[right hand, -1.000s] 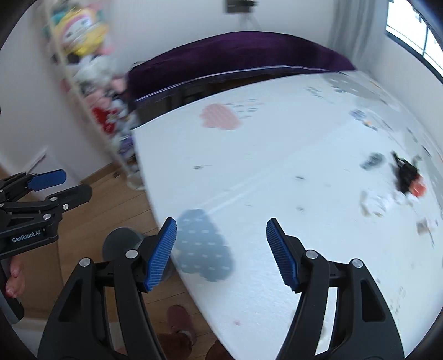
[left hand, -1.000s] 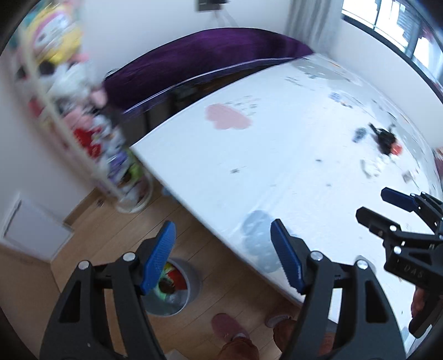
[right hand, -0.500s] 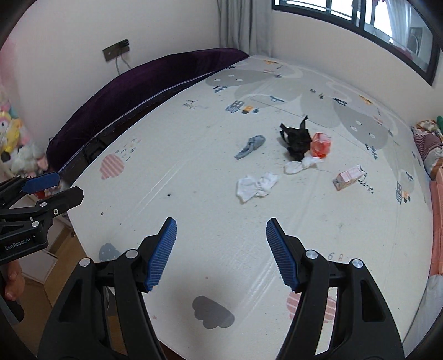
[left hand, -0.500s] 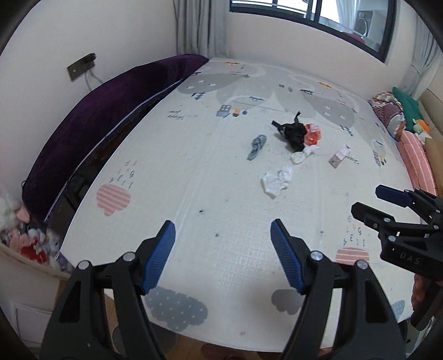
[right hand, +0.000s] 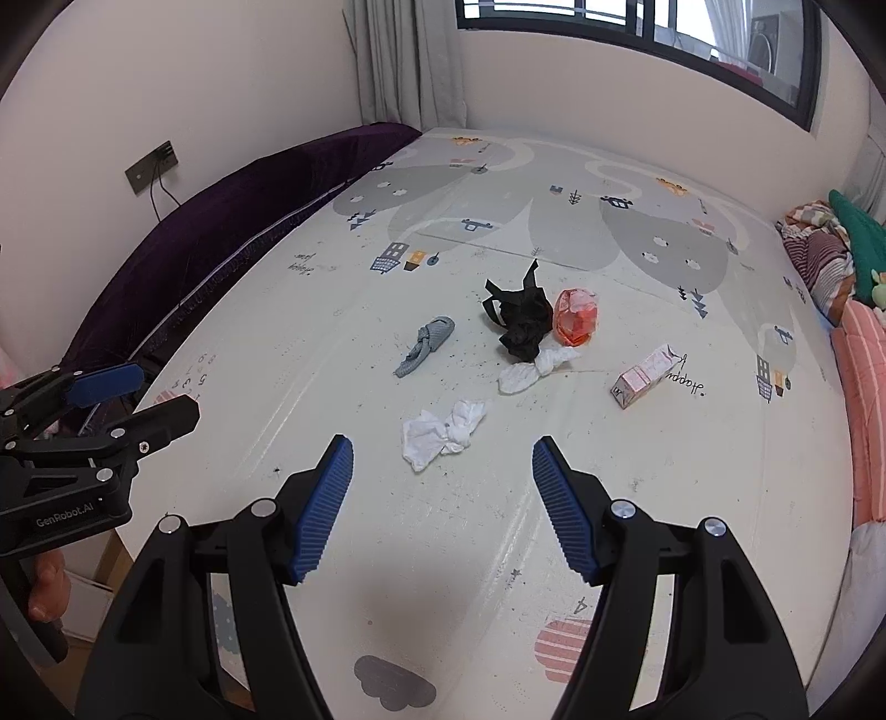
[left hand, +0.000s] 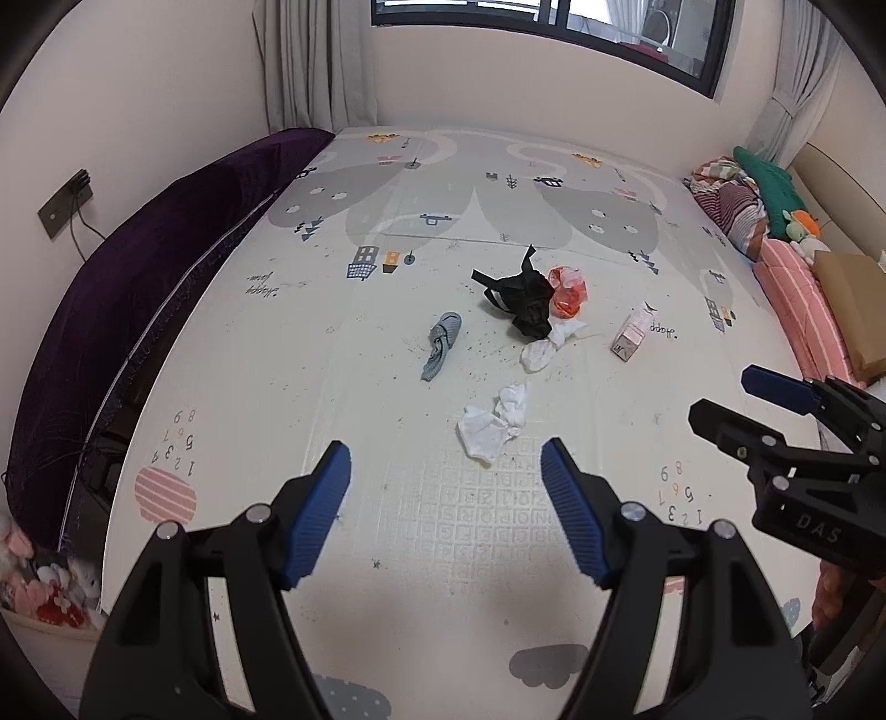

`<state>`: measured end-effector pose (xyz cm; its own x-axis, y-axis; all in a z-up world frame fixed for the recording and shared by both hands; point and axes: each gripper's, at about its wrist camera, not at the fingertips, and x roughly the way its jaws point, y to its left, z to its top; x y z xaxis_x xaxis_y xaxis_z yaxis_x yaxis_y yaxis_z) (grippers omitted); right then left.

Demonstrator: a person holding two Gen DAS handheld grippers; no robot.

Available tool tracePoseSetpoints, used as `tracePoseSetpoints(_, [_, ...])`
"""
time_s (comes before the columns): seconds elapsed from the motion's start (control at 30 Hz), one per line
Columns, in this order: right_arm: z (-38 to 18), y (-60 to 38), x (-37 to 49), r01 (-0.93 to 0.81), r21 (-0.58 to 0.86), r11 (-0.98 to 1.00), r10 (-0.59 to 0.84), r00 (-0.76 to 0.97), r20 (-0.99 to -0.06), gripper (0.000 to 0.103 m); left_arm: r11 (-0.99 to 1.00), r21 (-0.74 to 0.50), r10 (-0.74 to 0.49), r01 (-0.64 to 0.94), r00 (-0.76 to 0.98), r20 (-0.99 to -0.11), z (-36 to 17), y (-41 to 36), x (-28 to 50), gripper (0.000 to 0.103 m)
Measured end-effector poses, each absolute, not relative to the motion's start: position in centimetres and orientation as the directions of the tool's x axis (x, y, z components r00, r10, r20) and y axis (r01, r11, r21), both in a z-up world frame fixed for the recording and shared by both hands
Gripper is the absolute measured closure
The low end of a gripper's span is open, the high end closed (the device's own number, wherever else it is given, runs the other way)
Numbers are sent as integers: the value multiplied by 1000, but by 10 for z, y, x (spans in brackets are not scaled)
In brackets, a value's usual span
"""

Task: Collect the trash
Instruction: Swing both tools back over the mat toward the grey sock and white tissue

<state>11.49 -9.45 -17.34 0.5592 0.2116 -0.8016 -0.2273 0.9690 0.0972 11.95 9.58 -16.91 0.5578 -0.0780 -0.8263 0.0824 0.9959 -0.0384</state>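
Observation:
Trash lies scattered mid-mat: a crumpled white tissue (left hand: 494, 425) (right hand: 443, 431) nearest, a second white wad (left hand: 545, 348) (right hand: 531, 370), a black plastic bag (left hand: 523, 299) (right hand: 520, 315), an orange-red wrapper (left hand: 567, 291) (right hand: 577, 317), a pink carton (left hand: 634, 332) (right hand: 645, 376) and a grey knotted cloth (left hand: 440, 344) (right hand: 425, 344). My left gripper (left hand: 446, 457) hangs open above the mat, short of the nearest tissue. My right gripper (right hand: 443, 451) is open too, nothing between its fingers. Each gripper shows at the edge of the other's view.
A patterned play mat (left hand: 387, 554) covers the floor. A purple cushion roll (left hand: 138, 288) lines the left wall. Striped bedding and soft toys (left hand: 742, 199) sit at the right. A curtained window (left hand: 554, 33) is at the far wall. Stuffed toys (left hand: 39, 587) are at lower left.
Both views swung from the mat's edge, shelf and wooden floor round onto the mat, and the trash pile now sits centred ahead. Both grippers kept the same opening.

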Motion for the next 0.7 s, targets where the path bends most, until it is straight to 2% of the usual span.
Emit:
tracePoseSetpoints(0.3, [-206, -55, 168, -52, 108, 993, 119, 545, -830, 38, 962, -7, -159, 274, 536, -829, -195, 125, 200, 32])
tracePoseSetpoints(0.7, [-292, -23, 228, 17, 63, 998, 46, 512, -858, 38, 945, -55, -213, 324, 476, -853, -286, 156, 274, 32])
